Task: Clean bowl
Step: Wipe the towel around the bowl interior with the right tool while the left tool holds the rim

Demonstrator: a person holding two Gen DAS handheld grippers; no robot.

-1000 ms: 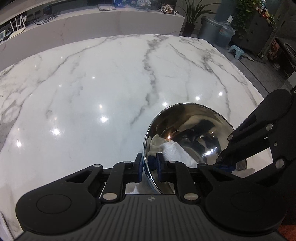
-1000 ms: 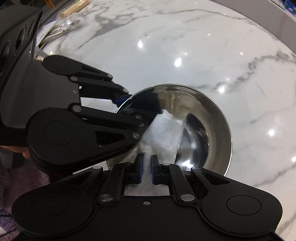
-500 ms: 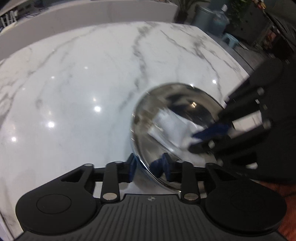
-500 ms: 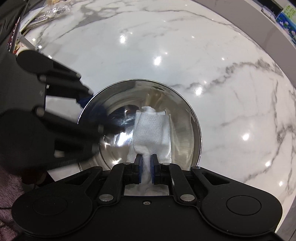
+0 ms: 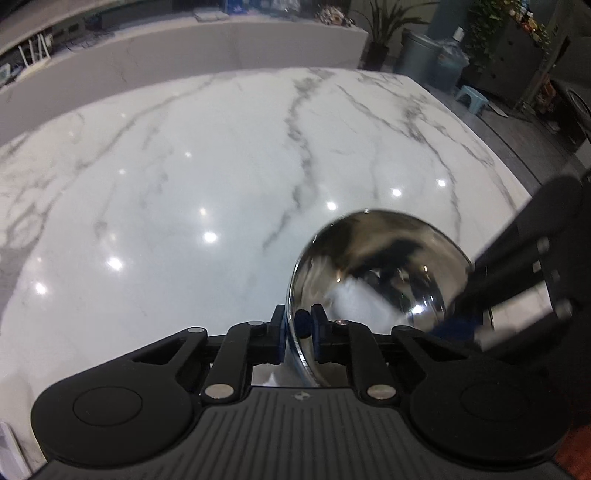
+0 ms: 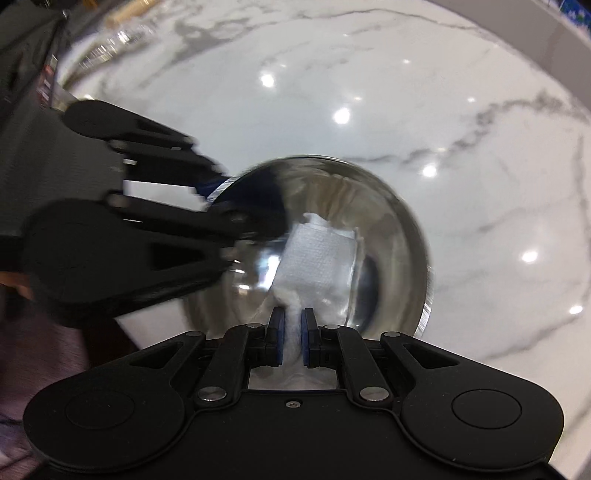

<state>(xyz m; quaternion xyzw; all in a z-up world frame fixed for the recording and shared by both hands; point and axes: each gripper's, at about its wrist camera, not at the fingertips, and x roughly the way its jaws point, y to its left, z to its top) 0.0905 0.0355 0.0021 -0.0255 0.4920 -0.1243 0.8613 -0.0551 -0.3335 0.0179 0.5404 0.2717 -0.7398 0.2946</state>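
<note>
Bench: a glossy white marble bench (image 5: 221,166) with grey veins, dotted with reflected ceiling lights.
Bowl: a steel bowl (image 5: 376,266) stands on the bench near its front edge, its polished inside mirroring the room.
Left tongs: the left tongs (image 5: 297,328) are clenched on the bowl's near rim, one blue pad outside the wall and one inside; the jaws have just been closing onto that rim.
Right tongs: the right tongs (image 6: 292,332) are clamped on a folded white paper towel (image 6: 317,258), which lies against the bowl's inner wall.
Room beyond the bowl: a long pale counter (image 5: 184,62) runs behind the bench; past the bowl's far right stand a potted plant (image 5: 380,33), a grey bin (image 5: 417,55), a small blue stool (image 5: 472,96) and a dark cabinet topped with trailing greenery (image 5: 491,33).
Left of the bowl: something shiny and crinkled, possibly plastic wrapping (image 6: 107,48), lies at the bench's edge, too blurred to name.
</note>
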